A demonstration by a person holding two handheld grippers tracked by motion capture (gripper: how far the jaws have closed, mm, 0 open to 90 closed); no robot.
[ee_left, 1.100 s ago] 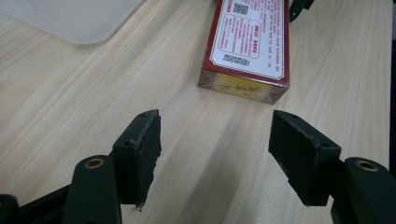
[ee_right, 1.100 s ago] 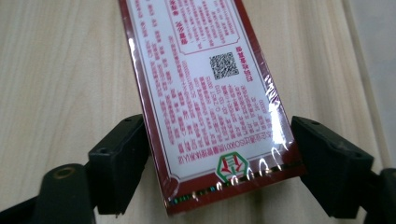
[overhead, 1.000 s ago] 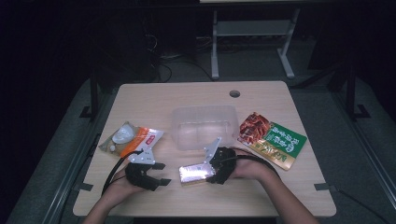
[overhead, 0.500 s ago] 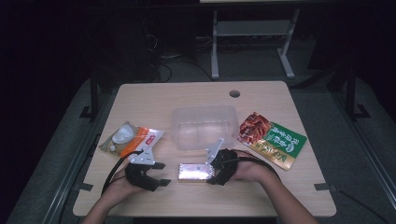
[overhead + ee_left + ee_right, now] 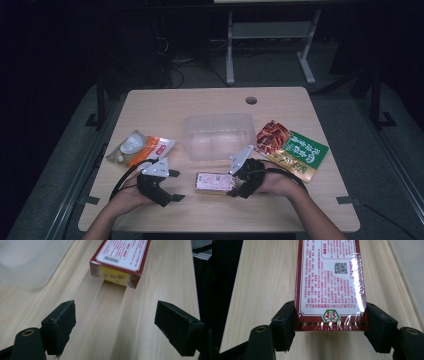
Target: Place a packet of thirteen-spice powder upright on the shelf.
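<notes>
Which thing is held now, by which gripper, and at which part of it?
The right gripper holds the red-edged box across its near end, one jaw on each long side. The left gripper holds nothing; its jaws have just been opening, with only table between them.

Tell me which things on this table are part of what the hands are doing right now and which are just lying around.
In the job:
- red boxed pack, clamped in the right tool
- left tool, open and bare, its jaws just widened
- clear plastic tub, probably

Lying about:
- orange and white pouch
- green and red snack bag
</notes>
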